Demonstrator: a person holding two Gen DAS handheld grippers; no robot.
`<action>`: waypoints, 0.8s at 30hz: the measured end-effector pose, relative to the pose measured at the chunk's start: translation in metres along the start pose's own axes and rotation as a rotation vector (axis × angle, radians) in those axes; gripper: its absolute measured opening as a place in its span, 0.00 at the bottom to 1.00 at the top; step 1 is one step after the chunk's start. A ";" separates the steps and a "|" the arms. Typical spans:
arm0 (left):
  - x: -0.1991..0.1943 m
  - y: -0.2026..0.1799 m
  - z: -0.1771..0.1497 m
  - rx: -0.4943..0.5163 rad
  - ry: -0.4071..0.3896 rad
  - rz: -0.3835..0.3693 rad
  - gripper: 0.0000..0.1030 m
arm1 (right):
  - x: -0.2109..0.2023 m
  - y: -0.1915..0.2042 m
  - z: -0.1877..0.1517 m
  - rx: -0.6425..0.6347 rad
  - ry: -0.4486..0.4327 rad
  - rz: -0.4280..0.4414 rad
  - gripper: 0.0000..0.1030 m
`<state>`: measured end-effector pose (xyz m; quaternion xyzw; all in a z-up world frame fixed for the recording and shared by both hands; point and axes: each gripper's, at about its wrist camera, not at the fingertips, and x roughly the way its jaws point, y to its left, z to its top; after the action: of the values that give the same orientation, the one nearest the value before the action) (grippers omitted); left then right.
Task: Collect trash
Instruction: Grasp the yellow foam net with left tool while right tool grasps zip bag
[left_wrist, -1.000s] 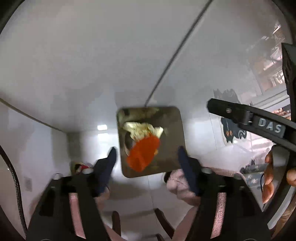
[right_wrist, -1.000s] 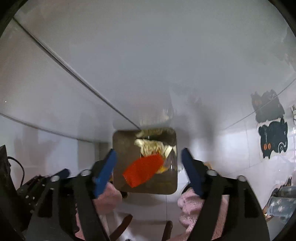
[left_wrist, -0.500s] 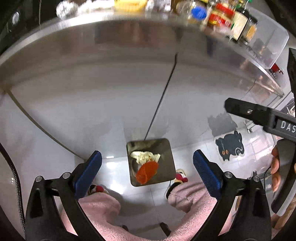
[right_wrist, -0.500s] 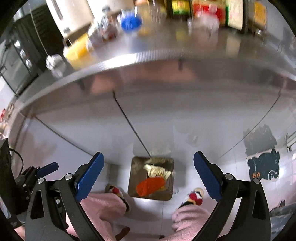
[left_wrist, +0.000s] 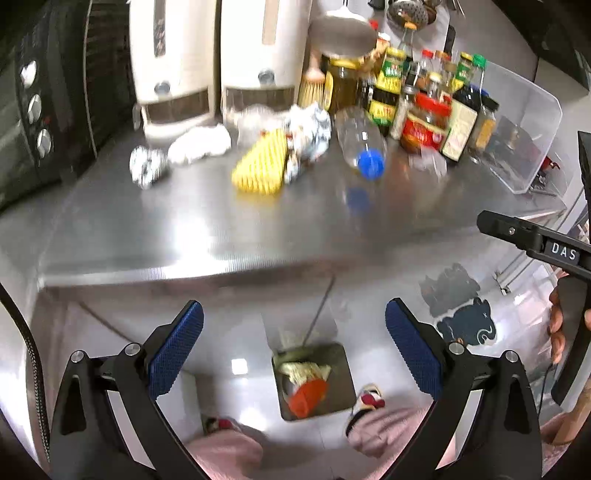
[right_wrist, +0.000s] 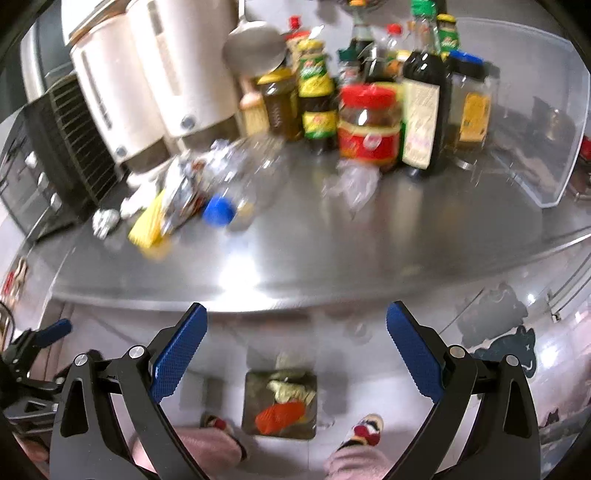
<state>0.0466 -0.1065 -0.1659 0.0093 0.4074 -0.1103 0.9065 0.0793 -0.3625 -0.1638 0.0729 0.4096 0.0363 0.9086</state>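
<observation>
steel counter (left_wrist: 258, 229) filled the far view. the left gripper (left_wrist: 291, 343) and right gripper (right_wrist: 295, 343) both hung spread wide and empty, above the floor bin (left_wrist: 314, 380). trash lay far on the counter: yellow wrapper (left_wrist: 262, 166), foil ball (left_wrist: 146, 168), clear bottle (left_wrist: 360, 142).

Now lifted from close over the bin (left_wrist: 312, 380) to above the worktop (left_wrist: 258, 221) edge, both grippers (left_wrist: 293, 345) (right_wrist: 295, 347) spread wide; bottle (left_wrist: 364, 146), wrappers (left_wrist: 262, 166) newly in sight.
</observation>
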 end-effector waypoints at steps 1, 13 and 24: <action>0.003 0.001 0.004 0.004 -0.007 -0.003 0.91 | 0.003 -0.005 0.009 0.011 -0.010 -0.015 0.95; 0.051 0.032 0.087 -0.052 -0.029 0.072 0.70 | 0.060 -0.041 0.081 0.105 -0.026 -0.041 0.89; 0.103 0.046 0.112 -0.080 0.017 0.091 0.68 | 0.109 -0.061 0.102 0.139 0.015 -0.066 0.81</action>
<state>0.2049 -0.0929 -0.1704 -0.0076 0.4184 -0.0522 0.9067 0.2282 -0.4200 -0.1870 0.1222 0.4201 -0.0214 0.8990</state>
